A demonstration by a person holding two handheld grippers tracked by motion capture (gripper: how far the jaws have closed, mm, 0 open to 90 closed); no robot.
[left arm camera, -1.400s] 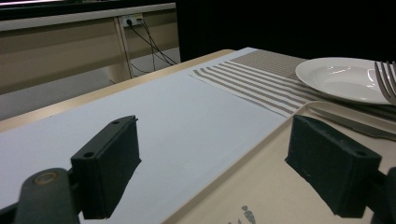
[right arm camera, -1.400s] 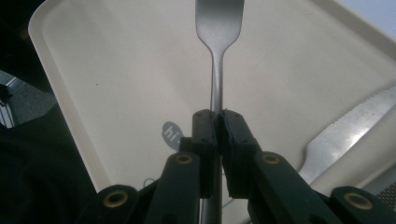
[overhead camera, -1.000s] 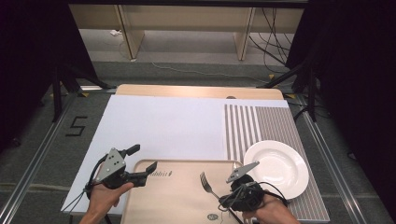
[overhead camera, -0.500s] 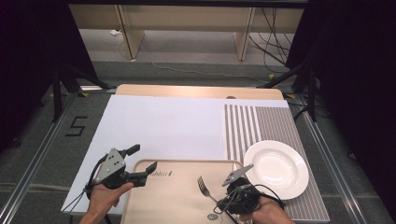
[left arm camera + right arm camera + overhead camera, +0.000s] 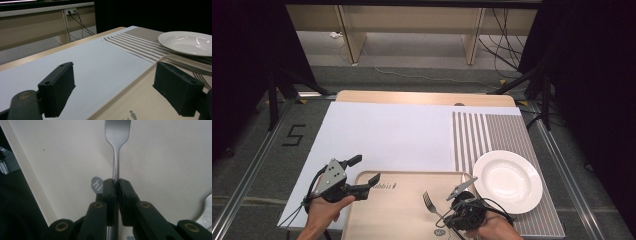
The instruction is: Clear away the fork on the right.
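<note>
The high view is looking down over the table [image 5: 377,135]; both gripper views are sitting low and close, sharing the tray [image 5: 402,210].

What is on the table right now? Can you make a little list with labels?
surface: white sheet on a wooden table
tray: beige tray at the near edge
fork: fork clamped by its handle above the tray
right gripper: right gripper shut on the fork
left gripper: left gripper open, one jaw over the tray's corner
plate: white plate, empty, on a striped placemat
knife: lying beside the plate
</note>
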